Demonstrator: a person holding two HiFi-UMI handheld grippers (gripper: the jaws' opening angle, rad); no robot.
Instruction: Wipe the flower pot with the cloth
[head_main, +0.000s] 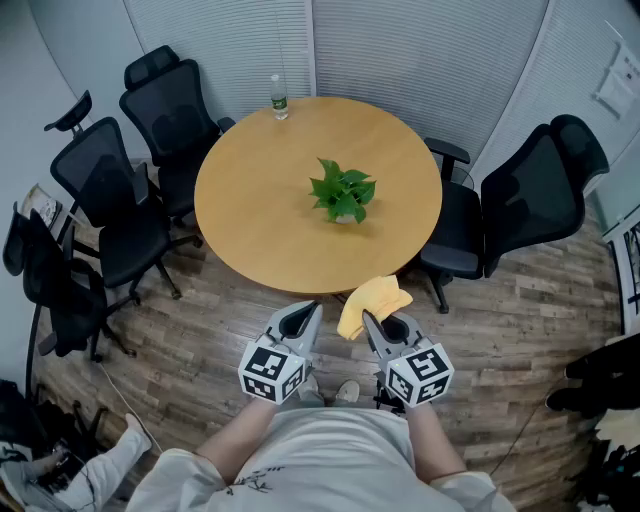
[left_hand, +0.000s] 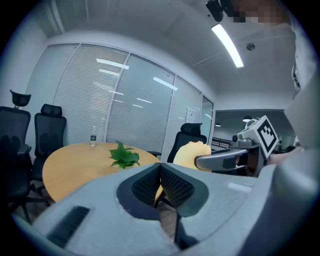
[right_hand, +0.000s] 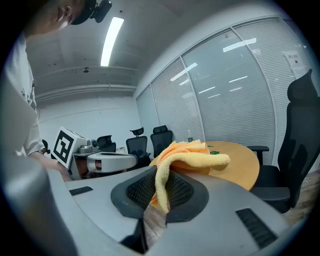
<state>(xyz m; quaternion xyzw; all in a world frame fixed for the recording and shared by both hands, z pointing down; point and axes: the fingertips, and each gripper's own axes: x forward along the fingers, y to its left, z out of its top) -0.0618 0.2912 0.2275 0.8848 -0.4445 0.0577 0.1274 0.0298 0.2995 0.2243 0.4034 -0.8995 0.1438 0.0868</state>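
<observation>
A small green plant (head_main: 343, 192) in a pale flower pot (head_main: 345, 217) stands near the middle of the round wooden table (head_main: 250, 215). It also shows in the left gripper view as the plant (left_hand: 123, 155). My right gripper (head_main: 369, 322) is shut on a yellow cloth (head_main: 372, 301), which droops over its jaws just off the table's near edge; the same cloth (right_hand: 186, 154) fills the right gripper view. My left gripper (head_main: 309, 311) is shut with nothing in it, beside the right one, short of the table. Both are well away from the pot.
A water bottle (head_main: 279, 98) stands at the table's far edge. Black office chairs ring the table: several at the left (head_main: 120, 200) and two at the right (head_main: 535, 200). Blinds cover the glass wall behind. Wood floor lies under me.
</observation>
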